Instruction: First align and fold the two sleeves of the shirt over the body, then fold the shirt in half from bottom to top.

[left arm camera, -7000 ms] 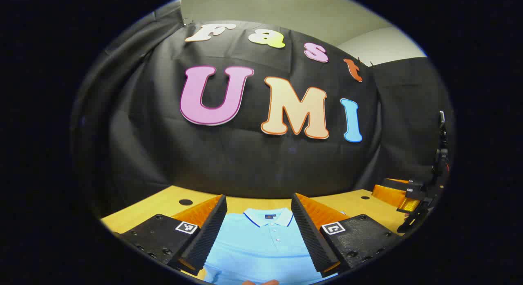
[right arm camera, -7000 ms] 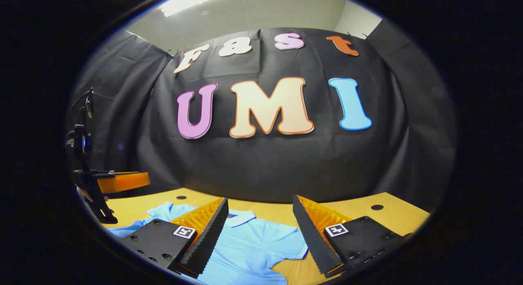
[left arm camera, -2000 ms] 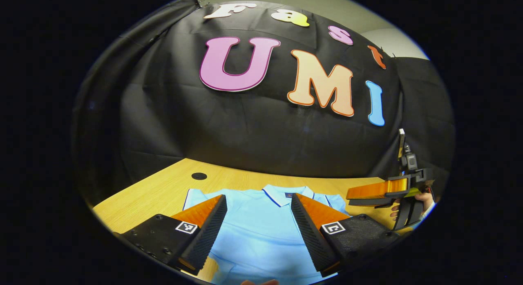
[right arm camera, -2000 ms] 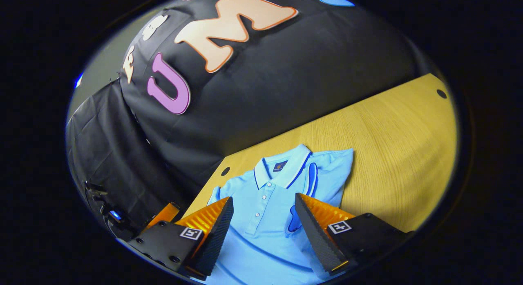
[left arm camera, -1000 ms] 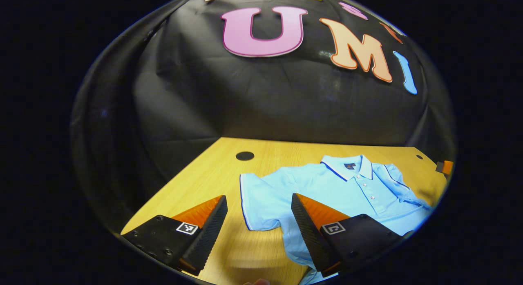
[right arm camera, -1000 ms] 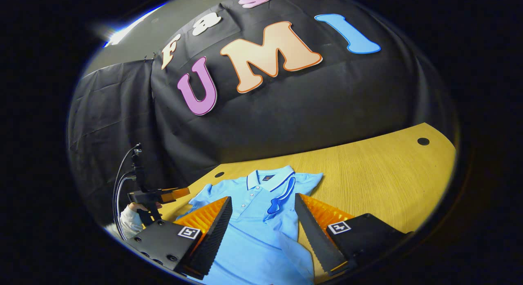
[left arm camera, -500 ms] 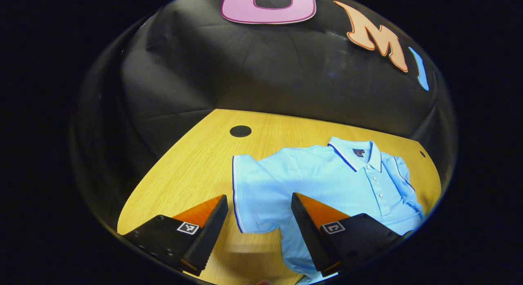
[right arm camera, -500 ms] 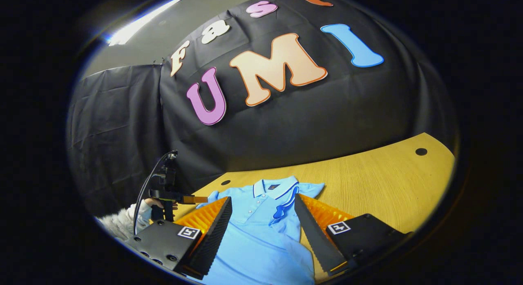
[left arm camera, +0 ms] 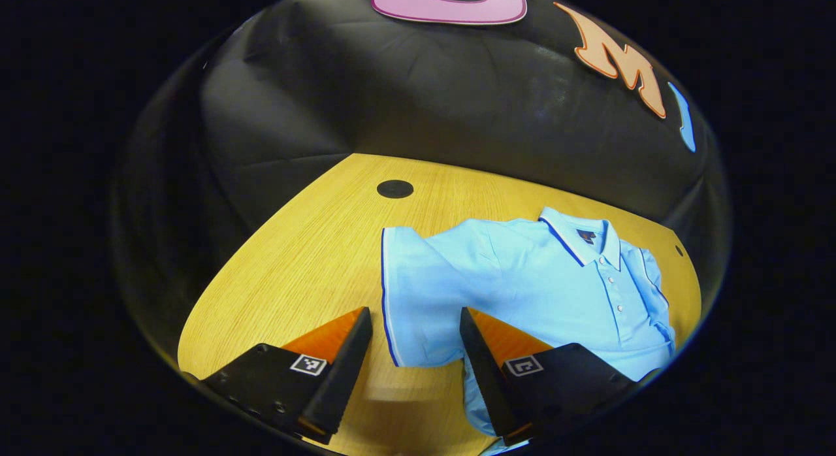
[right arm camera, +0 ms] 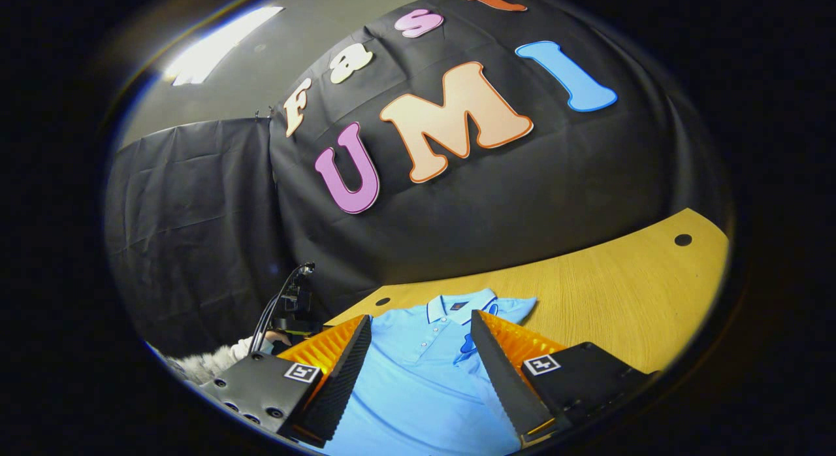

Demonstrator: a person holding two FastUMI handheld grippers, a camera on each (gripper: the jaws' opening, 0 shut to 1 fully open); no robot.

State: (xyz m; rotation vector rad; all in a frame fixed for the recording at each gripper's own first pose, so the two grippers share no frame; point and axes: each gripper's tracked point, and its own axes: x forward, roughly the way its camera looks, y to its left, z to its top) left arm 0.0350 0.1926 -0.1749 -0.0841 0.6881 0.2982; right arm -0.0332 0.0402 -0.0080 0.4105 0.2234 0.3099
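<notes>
i see a light blue polo shirt (left arm camera: 522,279) lying flat, front up, on the wooden bench (left arm camera: 313,247), collar toward the back edge. the collar (left arm camera: 578,237) has dark blue piping and a small dark tag inside. one short sleeve (left arm camera: 408,293) lies spread outward; the other sleeve (right arm camera: 477,335) lies folded over the body.

One light-blue shirt (left arm camera: 522,279) lies on one wooden surface (left arm camera: 313,260). Two tools are there: the left tool (left arm camera: 413,371) and the right tool (right arm camera: 418,377). The surface has two round holes (left arm camera: 394,189).

The shirt (left arm camera: 522,279) hem is cut off behind the left gripper (left arm camera: 415,371).
</notes>
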